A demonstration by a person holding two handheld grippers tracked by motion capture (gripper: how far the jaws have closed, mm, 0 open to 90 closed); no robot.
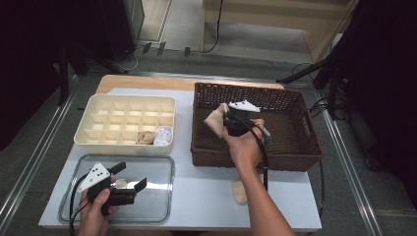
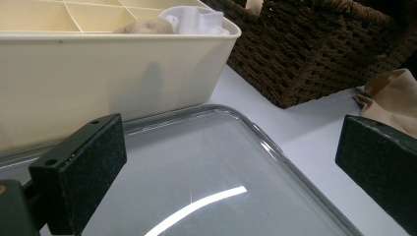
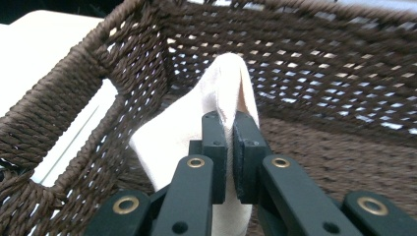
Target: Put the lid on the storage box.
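My right gripper (image 1: 227,119) is inside the brown wicker basket (image 1: 300,152), near its left wall, shut on a beige cloth (image 1: 215,119). From the gripper's own camera the cloth (image 3: 196,123) is pinched between the two black jaws and hangs above the basket floor (image 3: 344,162). My left gripper (image 1: 132,176) rests open over the clear plastic lid (image 1: 162,196) at the front left, with nothing between its wide-apart fingers (image 2: 78,172). Another beige cloth (image 1: 240,191) lies on the table by my right forearm; the same cloth (image 2: 393,98) is at the right in the left gripper view.
A cream divided organiser (image 1: 98,140) stands behind the lid, with a tan piece (image 1: 145,137) and a white piece (image 1: 163,135) in its front right cells. The table's front edge (image 1: 196,227) runs just below the lid. The floor lies beyond the table's far edge.
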